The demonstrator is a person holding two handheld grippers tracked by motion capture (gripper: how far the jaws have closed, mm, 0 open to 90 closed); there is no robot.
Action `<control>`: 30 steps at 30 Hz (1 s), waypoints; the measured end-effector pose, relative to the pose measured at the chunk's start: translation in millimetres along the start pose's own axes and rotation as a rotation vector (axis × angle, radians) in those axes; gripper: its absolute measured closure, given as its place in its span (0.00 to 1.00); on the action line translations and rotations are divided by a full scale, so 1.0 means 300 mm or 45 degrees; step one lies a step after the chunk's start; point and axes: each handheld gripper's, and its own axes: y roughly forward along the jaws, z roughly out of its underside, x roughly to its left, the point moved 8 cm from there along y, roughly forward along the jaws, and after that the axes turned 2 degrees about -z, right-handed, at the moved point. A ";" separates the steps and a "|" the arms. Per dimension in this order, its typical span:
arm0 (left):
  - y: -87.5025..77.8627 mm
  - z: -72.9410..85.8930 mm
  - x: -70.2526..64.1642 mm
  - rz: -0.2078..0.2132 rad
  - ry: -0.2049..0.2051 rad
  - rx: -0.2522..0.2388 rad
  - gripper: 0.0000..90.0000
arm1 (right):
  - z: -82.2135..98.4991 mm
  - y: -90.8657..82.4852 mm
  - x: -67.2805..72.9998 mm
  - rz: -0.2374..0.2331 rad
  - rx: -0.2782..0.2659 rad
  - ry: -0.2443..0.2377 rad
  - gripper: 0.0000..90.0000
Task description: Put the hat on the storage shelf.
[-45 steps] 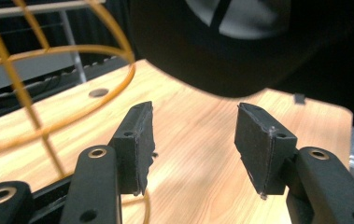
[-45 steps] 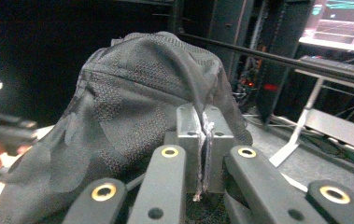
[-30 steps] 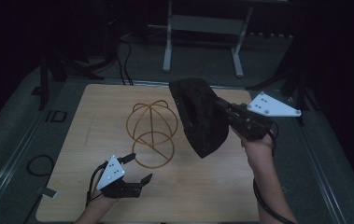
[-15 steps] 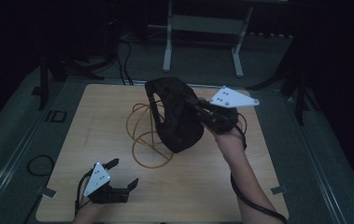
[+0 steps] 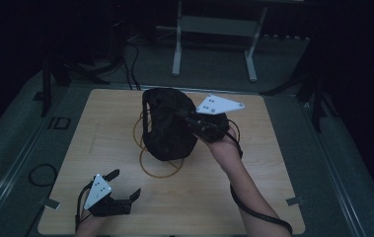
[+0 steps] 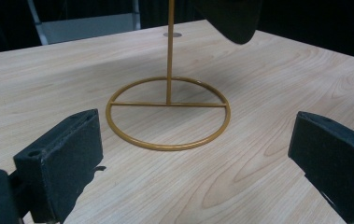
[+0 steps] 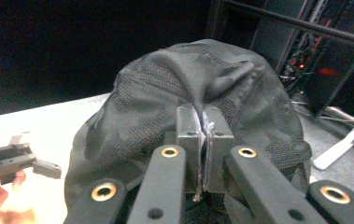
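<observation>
black cap carried over a gold wire stand

a pale wooden counter (image 5: pixel 273 197) takes up the middle of the high view, with dark floor, cables and a metal frame beyond its far edge. near the centre of the counter stands a gold wire hat stand (image 6: pixel 168 112): a round base ring with a crossbar, a thin upright post, and looped wires above that are mostly hidden behind the cap in the high view.

a black mesh cap (image 5: pixel 167 126) hangs in the air over that stand, its opening turned toward the stand's top. the right claw (image 7: pixel 204 140) is pinched tight on a fold of the cap's fabric, jaws pressed together with the cloth between them. the person's right forearm reaches in from the lower right.

the left claw (image 5: pixel 125 185) sits low at the near left corner of the counter, well apart from the stand, jaws spread wide with nothing between them; its jaws have just been opening. its own view looks across the bare wood at the base ring.

the step in hand looks like placing the cap on the stand. the next move probably calls for lowering the cap so its opening drops over the wire loops, centred on the post, before the right claw lets go. the light stand could tip; the left claw is free to steady the base.
</observation>
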 end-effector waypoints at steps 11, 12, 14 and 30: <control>-0.008 -0.002 0.006 0.004 -0.021 -0.020 0.04 | 0.027 0.087 0.033 -0.053 0.077 0.001 0.97; -0.009 -0.002 0.006 0.006 -0.022 -0.023 0.04 | 0.032 0.093 0.035 -0.053 0.085 0.000 0.97; -0.009 0.002 0.005 0.009 -0.018 -0.016 0.04 | 0.042 0.104 0.038 -0.052 0.098 -0.004 0.97; -0.009 -0.001 0.003 0.021 -0.033 -0.033 0.04 | 0.060 0.133 0.042 -0.109 0.101 0.030 0.67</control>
